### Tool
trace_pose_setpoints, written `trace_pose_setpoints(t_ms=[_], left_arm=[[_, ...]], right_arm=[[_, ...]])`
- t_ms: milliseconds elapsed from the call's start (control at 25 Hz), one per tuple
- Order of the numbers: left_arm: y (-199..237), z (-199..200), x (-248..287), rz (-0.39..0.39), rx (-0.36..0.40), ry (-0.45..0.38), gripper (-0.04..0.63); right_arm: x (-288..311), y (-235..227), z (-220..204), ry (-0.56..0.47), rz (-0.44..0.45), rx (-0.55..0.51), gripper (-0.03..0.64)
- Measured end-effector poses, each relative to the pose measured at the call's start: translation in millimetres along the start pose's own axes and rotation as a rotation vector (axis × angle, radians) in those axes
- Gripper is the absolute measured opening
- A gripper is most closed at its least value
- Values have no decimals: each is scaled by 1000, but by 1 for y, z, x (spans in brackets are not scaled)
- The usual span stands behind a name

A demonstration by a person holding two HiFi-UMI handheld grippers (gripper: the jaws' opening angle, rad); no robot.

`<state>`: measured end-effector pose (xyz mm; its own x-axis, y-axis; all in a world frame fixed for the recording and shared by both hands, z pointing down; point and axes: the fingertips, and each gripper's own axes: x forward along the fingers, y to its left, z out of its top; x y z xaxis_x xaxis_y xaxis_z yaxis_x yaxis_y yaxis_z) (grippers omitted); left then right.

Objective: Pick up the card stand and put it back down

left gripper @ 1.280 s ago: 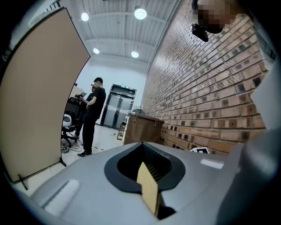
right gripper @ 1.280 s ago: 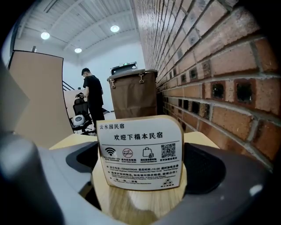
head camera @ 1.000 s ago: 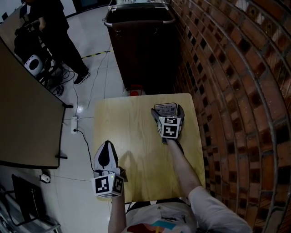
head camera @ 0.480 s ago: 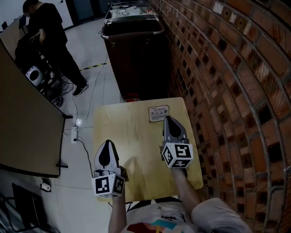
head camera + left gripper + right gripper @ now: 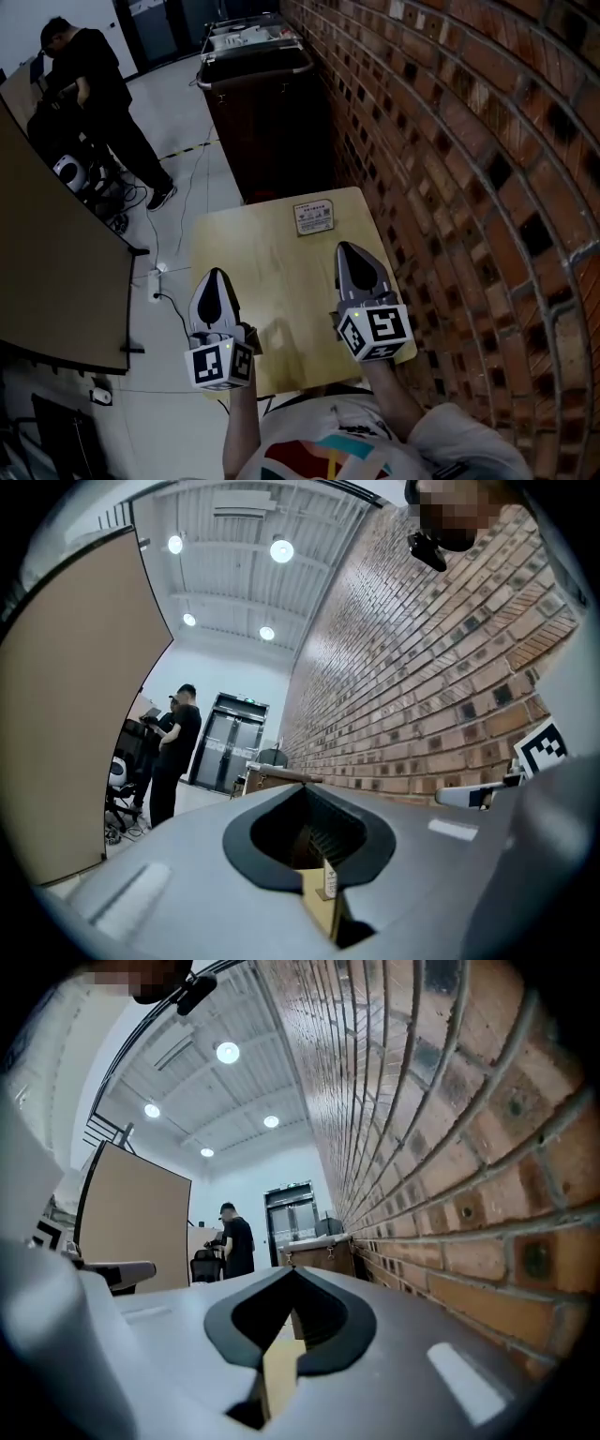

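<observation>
The card stand (image 5: 314,217) sits at the surface's (image 5: 272,281) far edge, well apart from left gripper (image 5: 216,277) and right gripper (image 5: 350,251) — both fingers pressed together, empty.

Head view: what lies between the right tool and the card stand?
Only bare light wooden tabletop separates the grey right tool from the small printed card stand, as the head view shows.

This looks like a big work room or lab. It has a long brick wall (image 5: 450,141), round ceiling lights (image 5: 282,549), a shiny floor (image 5: 183,112), and a person (image 5: 94,89) standing at some gear.
</observation>
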<state>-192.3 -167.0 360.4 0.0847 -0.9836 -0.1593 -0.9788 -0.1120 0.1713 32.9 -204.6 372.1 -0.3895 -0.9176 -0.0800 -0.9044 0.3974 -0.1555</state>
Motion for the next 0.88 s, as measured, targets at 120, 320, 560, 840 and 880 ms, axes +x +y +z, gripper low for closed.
trace_pose_setpoints(t_ms=[120,320,560,840,880], left_arm=[[-7,11,-1,-18,6,-17,5],[-14,17,-5,-38,7,-27,5],[-18,16,-7,-45,5,-24,5],[-17,12,-11,-39,-4,-17,5],[-17,11,-11,-38,-5,-15,5]], right_arm=[[-5,4,6,-11,-3,-10,0],[-11,11,7,-13,5,-13,0],[-14,14,5,-6,15,-6,0],[-13,13,-6,21,14,12,0],[-13,12,-8,23,13,13,0]])
